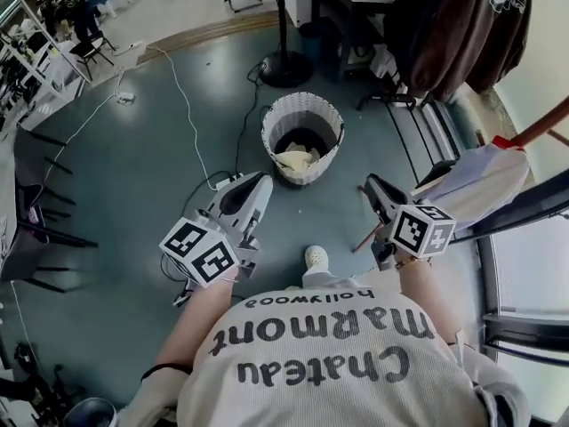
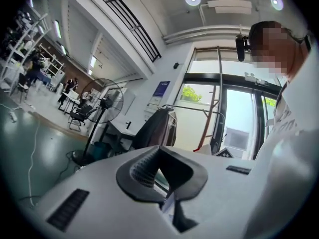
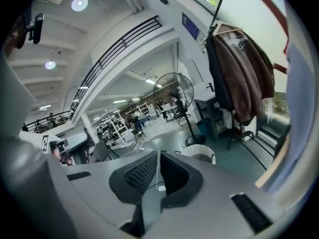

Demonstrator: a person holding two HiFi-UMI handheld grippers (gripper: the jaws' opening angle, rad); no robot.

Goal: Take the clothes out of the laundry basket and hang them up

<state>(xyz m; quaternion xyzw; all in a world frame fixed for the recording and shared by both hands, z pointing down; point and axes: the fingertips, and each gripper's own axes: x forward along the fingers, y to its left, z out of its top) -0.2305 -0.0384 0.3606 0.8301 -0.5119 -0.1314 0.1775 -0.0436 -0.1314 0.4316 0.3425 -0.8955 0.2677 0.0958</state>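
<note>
White wicker forms the basket (image 1: 302, 100), which stands on the teal floor (image 1: 133, 167) just in front of the fan's round base (image 1: 285, 68). A pale cloth (image 1: 298, 159) lies crumpled in the bottom of the basket, against a dark patch.

Nearer the person, both hand-held grippers hang above the floor and point toward the basket, well apart from it. The left hand-held gripper (image 1: 258, 187) has its jaws together with nothing in them. The right hand-held gripper (image 1: 373, 190) has its jaws all but together, with only a thin slit between the pads, and it also holds nothing. Each carries a cube with black-and-white square markers.

The person's light shirt (image 1: 329, 354) reads "Chateau Marmont" in large dark letters, with "hollywood" in smaller letters beneath. A white shoe (image 1: 316, 258) shows on the floor between the grippers.

A dark brown jacket (image 1: 449, 25) hangs at the upper right. Below it a pale garment (image 1: 480, 183) hangs beside the window, just right of the right hand-held gripper. In the left gripper view a blue sign (image 2: 162, 88) hangs on the far wall, and its print is too small to read.
</note>
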